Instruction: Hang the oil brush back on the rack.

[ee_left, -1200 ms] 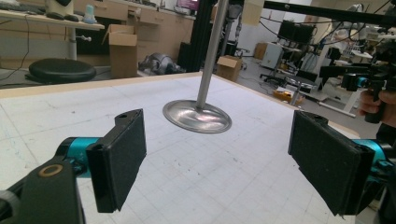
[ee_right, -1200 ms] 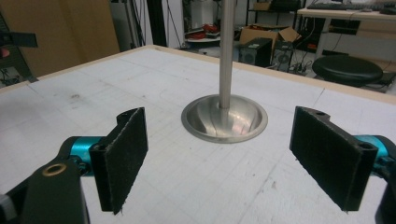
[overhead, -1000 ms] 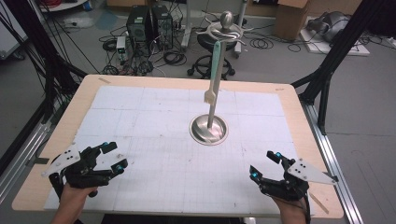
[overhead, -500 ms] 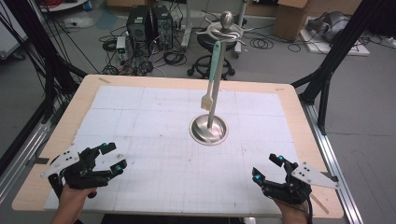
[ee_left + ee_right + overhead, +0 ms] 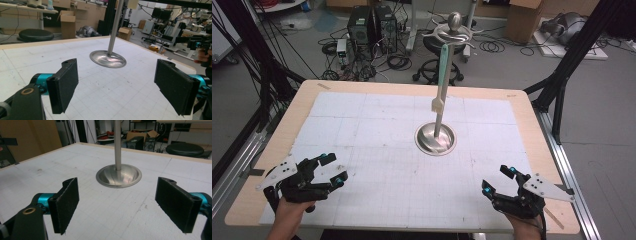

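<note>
Steel stand (image 5: 435, 138), mid-desk (image 5: 277, 150), looks heavy, stiff and slippery; grip its thin post low. Left claw (image 5: 332, 169) and right claw (image 5: 498, 181) gape wide, empty.

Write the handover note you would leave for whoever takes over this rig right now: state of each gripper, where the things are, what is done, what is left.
Left gripper: open, holding nothing, low over the near left corner of the table.
Right gripper: open, holding nothing, low over the near right corner.
Metal stand: round base at mid-table on the white gridded mat, pole upright. A pale green and cream utensil, probably a spatula, hangs from its top hooks.
Done: nothing visible; neither gripper touches the stand or spatula.
Left: probably reaching in to the stand and handling the hanging spatula; which gripper goes first cannot be told.
</note>
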The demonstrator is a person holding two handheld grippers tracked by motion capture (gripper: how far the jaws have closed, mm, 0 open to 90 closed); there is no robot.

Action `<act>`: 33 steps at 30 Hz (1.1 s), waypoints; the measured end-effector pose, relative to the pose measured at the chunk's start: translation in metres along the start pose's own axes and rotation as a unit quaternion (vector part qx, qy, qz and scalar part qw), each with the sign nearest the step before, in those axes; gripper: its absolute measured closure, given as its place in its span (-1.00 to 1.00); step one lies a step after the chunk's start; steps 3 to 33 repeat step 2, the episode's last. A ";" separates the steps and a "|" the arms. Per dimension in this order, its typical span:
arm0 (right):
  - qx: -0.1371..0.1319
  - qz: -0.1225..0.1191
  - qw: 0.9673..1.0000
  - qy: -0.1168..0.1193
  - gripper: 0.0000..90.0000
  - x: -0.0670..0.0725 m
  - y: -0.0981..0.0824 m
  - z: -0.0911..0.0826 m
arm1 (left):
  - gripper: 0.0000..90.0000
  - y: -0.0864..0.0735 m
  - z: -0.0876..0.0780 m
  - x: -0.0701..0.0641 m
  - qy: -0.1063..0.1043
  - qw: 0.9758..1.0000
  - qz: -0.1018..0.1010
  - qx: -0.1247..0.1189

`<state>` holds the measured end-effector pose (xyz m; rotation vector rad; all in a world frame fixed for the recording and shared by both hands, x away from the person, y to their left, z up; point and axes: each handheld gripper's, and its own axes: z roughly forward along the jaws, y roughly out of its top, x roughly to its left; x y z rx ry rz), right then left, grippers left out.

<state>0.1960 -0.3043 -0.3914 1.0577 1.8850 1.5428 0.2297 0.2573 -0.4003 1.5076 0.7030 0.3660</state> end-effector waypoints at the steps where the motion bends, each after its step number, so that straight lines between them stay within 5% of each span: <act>1: 0.000 0.001 1.000 0.000 -0.59 0.000 0.000 0.000 | -0.56 0.000 0.000 0.000 0.000 1.000 0.000 0.000; 33: 0.000 0.000 1.000 -0.001 -0.59 0.000 0.000 0.000 | -0.56 0.000 0.000 0.000 0.000 1.000 -0.001 0.000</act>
